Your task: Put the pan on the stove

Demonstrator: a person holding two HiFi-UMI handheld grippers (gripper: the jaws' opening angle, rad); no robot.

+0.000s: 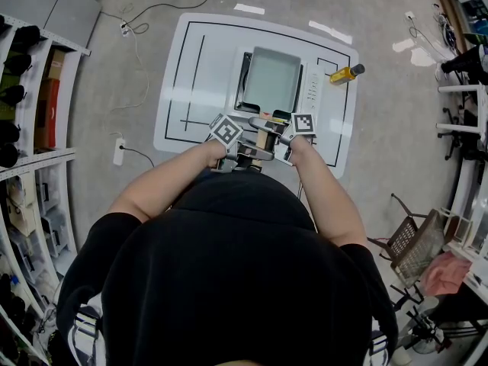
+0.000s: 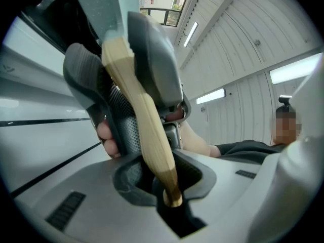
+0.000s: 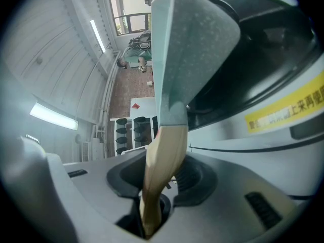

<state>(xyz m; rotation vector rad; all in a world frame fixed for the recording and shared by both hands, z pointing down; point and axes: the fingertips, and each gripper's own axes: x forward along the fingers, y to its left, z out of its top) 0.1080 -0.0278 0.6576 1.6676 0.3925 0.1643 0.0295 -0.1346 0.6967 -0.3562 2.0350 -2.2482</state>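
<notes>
Left tongs [image 2: 163,182]: clamped on the pan's wooden handle [image 1: 263,137].
Right tongs [image 3: 152,206]: clamped on the same handle, opposite side.
Pan [image 1: 271,78]: just beyond both tongs, long axis running back to them.
Stove [image 1: 313,90]: under the pan; contact unclear.

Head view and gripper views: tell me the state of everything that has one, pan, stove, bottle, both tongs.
Pan: empty, over the stove, set down or not unclear.
Stove: under the pan, on or off unclear.
Bottle: capped, apparently lying on its side.
Left tongs: shut on the pan's handle.
Right tongs: shut on the pan's handle.
</notes>
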